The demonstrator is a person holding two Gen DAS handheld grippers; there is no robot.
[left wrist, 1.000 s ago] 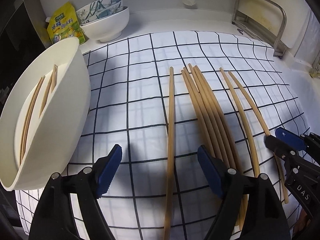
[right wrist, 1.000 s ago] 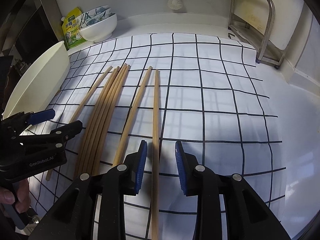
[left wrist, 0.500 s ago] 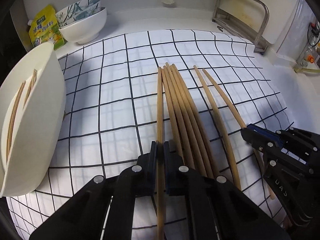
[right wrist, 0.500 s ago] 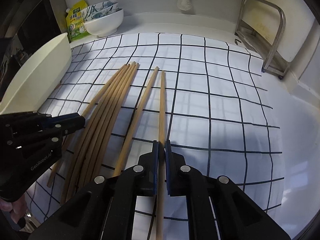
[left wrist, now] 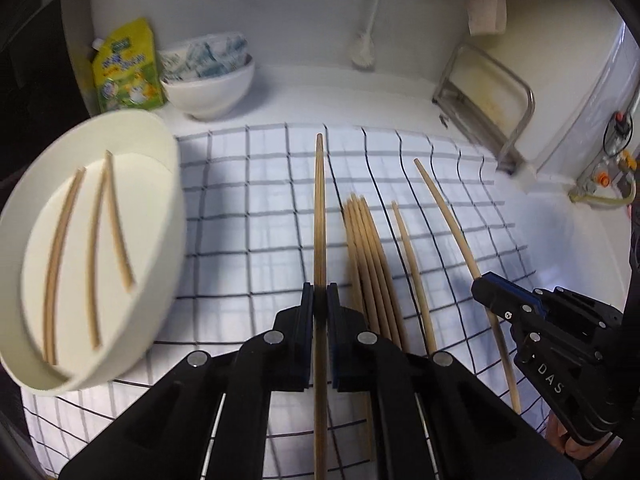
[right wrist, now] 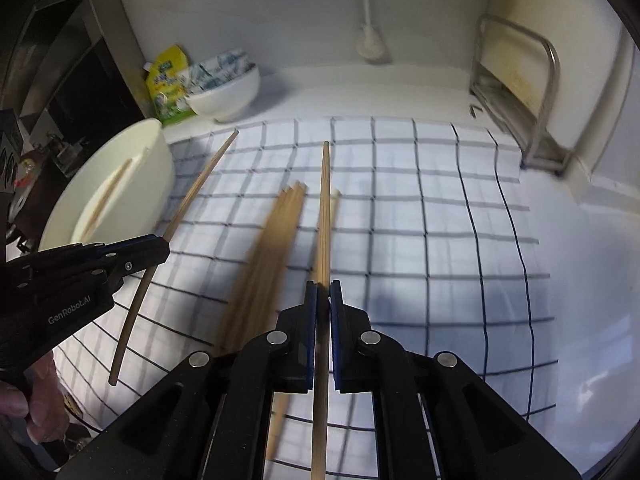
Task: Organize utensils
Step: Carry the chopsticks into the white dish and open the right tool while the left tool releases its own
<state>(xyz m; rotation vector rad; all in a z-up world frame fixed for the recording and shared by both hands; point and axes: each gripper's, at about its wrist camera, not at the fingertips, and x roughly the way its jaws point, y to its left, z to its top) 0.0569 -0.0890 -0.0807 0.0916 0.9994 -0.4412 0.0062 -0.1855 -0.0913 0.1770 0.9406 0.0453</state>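
My left gripper (left wrist: 320,304) is shut on one wooden chopstick (left wrist: 319,220), held up off the checked cloth (left wrist: 260,200). In the right wrist view the left gripper (right wrist: 162,250) shows at the left, with its chopstick (right wrist: 192,196) slanting upward. My right gripper (right wrist: 323,300) is shut on another chopstick (right wrist: 325,208), also raised; the left wrist view shows the right gripper (left wrist: 478,284) and its chopstick (left wrist: 444,208) at the right. A bundle of several chopsticks (left wrist: 372,264) and one single chopstick (left wrist: 412,272) lie on the cloth between them. A cream oval tray (left wrist: 160,184) at the left holds three chopsticks (left wrist: 96,248).
Stacked white bowls (left wrist: 212,84) and a yellow-green pouch (left wrist: 128,68) stand at the back left. A dish brush (left wrist: 364,48) hangs on the back wall. A metal rack (left wrist: 488,100) stands at the back right. A person's hand (right wrist: 36,412) grips the left tool.
Both grippers went from open to shut, each on one chopstick. Both then rose, lifting their chopsticks off the cloth while the bundle stayed down.
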